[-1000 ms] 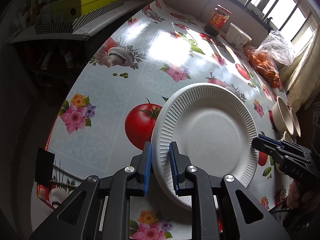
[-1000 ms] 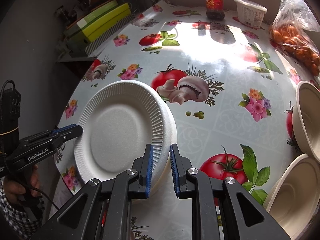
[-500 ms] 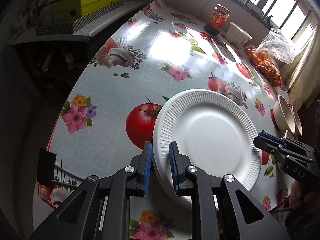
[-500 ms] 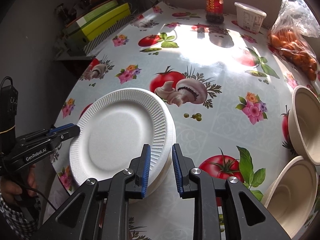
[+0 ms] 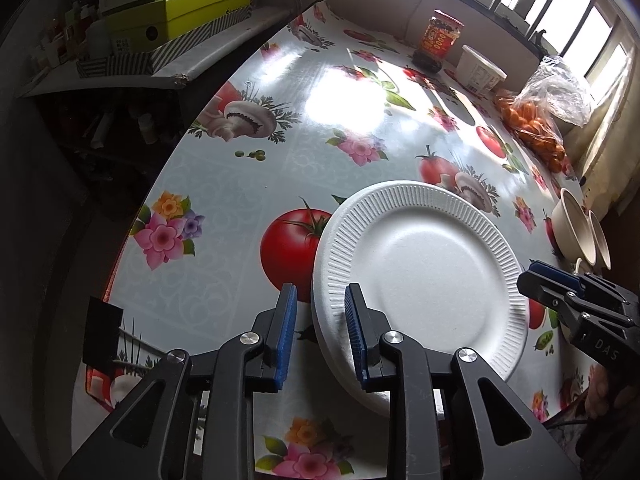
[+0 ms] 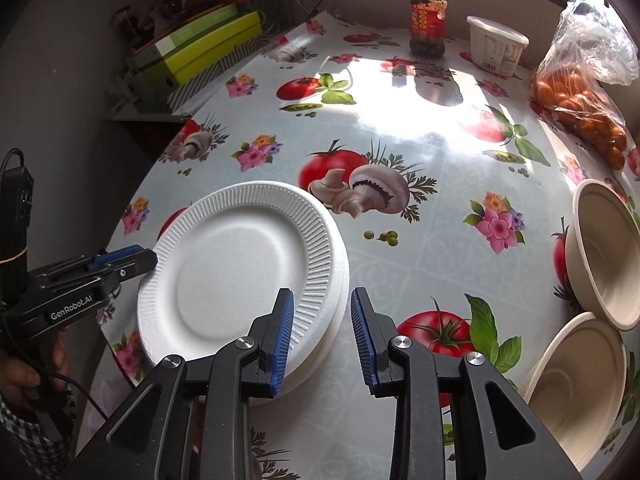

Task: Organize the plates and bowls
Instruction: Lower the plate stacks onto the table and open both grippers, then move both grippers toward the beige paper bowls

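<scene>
My left tongs (image 5: 321, 332) and right tongs (image 6: 322, 336) have just been opening, each loosely straddling opposite rims of the stacked plates (image 5: 420, 280), gripping nothing.

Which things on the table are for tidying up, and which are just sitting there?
For the job:
- plates
- bowls

Just lying about:
- jar
- tub
- bag of fruit
- boxes
</scene>
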Demonstrator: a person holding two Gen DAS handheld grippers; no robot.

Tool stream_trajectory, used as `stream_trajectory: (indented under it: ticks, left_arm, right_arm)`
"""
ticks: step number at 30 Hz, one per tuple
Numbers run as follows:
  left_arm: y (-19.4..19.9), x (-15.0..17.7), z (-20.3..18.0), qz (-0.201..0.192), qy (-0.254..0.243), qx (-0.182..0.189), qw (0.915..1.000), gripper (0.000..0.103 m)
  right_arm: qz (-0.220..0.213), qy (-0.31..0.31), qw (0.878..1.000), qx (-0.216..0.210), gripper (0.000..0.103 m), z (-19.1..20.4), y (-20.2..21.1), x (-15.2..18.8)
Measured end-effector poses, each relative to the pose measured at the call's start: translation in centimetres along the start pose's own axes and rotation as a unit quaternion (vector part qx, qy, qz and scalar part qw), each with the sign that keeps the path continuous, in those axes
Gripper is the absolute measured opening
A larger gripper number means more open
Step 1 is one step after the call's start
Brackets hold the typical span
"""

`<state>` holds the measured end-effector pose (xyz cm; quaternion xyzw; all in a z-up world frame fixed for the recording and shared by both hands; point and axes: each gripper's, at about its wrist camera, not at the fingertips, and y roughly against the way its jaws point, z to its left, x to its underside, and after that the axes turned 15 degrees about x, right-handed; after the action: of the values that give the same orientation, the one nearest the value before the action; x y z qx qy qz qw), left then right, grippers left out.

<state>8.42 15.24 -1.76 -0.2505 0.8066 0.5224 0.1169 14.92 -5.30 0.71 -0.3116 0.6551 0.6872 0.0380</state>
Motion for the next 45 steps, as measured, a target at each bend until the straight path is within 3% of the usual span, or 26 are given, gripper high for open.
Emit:
stream_trajectory:
  ticks: [5,9,23,36,45]
  left_arm:
    - [0.4,0.1,-0.3,-0.01,-0.009,-0.01,0.9999,0.027]
    - [1.0,0.3,-0.7,-0.026,-0.013,-0.016,0.9994,0.043]
    - [3.9,0.8,-4.1,-0.102,-0.074,-0.045,0.991,0.044]
    - [2.8,0.9,-10.6,-0.127,-0.146,-0.025,0.9808,0.044]
    - [0.4,0.4,-15.4,-0.111,-0.193,0.0,0.975,0.044]
  right_arm:
    - [-0.007,-0.002,1.0,0.004,0.037,0.0,0.5,0.3]
    - [-0.022,-0.002,1.0,0.013,0.04,0.2,1.1,0.6]
    - [-0.085,-0.025,0.995,0.045,0.054,-0.8,3.6,2.1]
    - [-0.142,-0.08,0.983,0.088,0.062,-4.2,6.7,4.0]
    - [-0.157,-0.108,0.975,0.118,0.062,-7.3,8.1,5.2]
